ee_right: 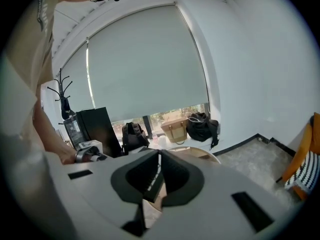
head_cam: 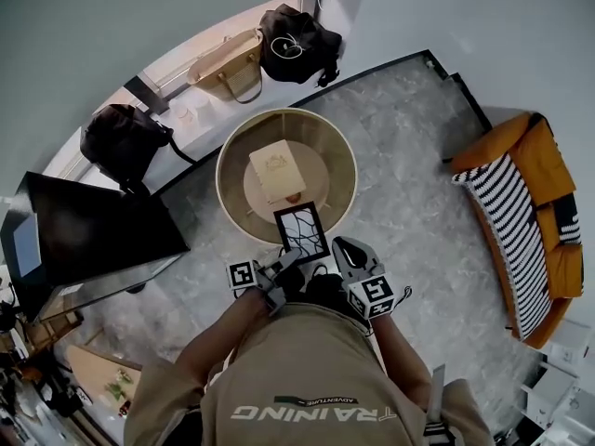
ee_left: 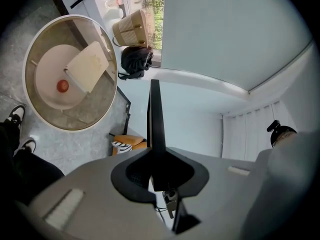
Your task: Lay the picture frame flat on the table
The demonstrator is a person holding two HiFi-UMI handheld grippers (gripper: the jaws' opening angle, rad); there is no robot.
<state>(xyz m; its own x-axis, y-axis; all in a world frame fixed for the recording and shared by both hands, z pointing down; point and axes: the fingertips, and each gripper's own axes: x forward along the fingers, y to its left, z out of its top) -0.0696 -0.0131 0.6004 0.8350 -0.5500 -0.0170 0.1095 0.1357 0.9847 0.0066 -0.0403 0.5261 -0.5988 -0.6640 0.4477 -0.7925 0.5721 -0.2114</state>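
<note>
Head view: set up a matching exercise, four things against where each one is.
Things:
1. picture frame
2. beige box
3. tan handbag
4. striped cushion

Places:
A. on the orange sofa
B. on the window ledge
C. gripped by the left gripper and the right gripper
D. on the round table

Pairs: 1-C, 2-D, 3-B, 4-A.

Tan T-shirt [head_cam: 297, 365], white lettering [head_cam: 314, 413]
</note>
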